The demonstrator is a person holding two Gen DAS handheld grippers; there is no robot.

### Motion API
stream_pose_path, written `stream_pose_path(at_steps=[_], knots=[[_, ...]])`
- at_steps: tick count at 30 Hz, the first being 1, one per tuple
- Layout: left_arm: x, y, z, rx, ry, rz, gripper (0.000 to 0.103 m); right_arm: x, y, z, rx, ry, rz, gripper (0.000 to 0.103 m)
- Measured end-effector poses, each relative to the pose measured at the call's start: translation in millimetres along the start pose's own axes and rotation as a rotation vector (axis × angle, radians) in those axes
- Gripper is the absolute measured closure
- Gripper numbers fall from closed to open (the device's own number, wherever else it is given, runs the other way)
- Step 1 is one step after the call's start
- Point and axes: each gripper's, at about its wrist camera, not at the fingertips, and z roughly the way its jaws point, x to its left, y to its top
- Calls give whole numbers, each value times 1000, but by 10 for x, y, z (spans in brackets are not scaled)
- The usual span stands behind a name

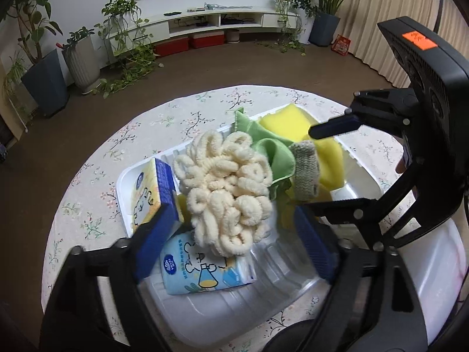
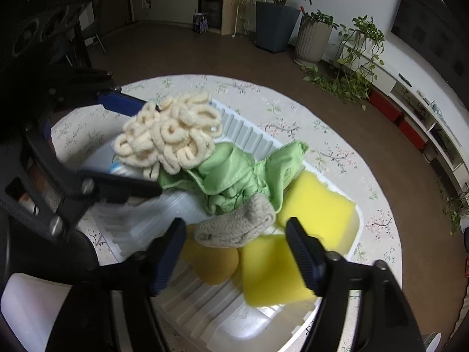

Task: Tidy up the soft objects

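While both grippers hang over the white plastic tray point(image 1: 129, 176) on the floral tablecloth point(image 1: 88, 205), their fingers stand spread and pinch nothing. Between the left gripper point(image 1: 234, 252) fingers lies the cream loopy chenille mop head point(image 1: 225, 193), resting on two tissue packs point(image 1: 202, 270). Just right of it sit the green cloth point(image 2: 234, 170), the grey knitted piece point(image 2: 234, 228) and yellow sponges point(image 2: 316, 202). Over the near sponge hangs the right gripper point(image 2: 237, 252)
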Motion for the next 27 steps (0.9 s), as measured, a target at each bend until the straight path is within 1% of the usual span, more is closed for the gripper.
stream_pose_path(at_steps=[1, 4, 5, 7, 8, 9, 11, 13, 15, 17, 20, 22, 23, 25, 27], knots=[[-5, 15, -27, -9, 1, 2, 9, 3, -2, -22, -8, 1, 0, 19], [2, 24, -107, -26, 3, -9, 8, -36, -15, -95, -29, -3, 9, 16], [5, 24, -146, -34, 9, -10, 4, -55, -32, -138, -42, -6, 16, 15], [20, 14, -250, -57, 23, -9, 0, -88, -44, -202, -59, -9, 30, 8], [33, 11, -297, -67, 30, -10, 0, -117, -65, -271, -78, -10, 44, 6], [39, 0, -365, -82, 39, -10, 0, -131, -78, -323, -93, -12, 54, 1], [52, -16, -487, -112, 70, -18, 0, -183, -106, -438, -121, -15, 75, 0], [63, -46, -633, -159, 95, -35, 0, -223, -138, -564, -150, -39, 100, 0], [72, -81, -789, -214, 111, -66, 0, -245, -182, -728, -187, -71, 129, 0], [68, -140, -958, -263, 143, -111, 0, -236, -230, -882, -220, -97, 154, 0], [17, -253, -1188, -303, 195, -175, 0, -135, -348, -1156, -272, -166, 179, 0], [-64, -352, -1351, -330, 225, -200, 0, -87, -413, -1299, -290, -205, 202, 0], [-133, -413, -1438, -343, 234, -208, 0, -37, -482, -1425, -315, -221, 234, 0], [-271, -537, -1583, -356, 253, -215, 0, 30, -593, -1575, -343, -218, 277, 0], [-438, -703, -1730, -371, 262, -233, 0, 180, -765, -1770, -373, -235, 327, 0]])
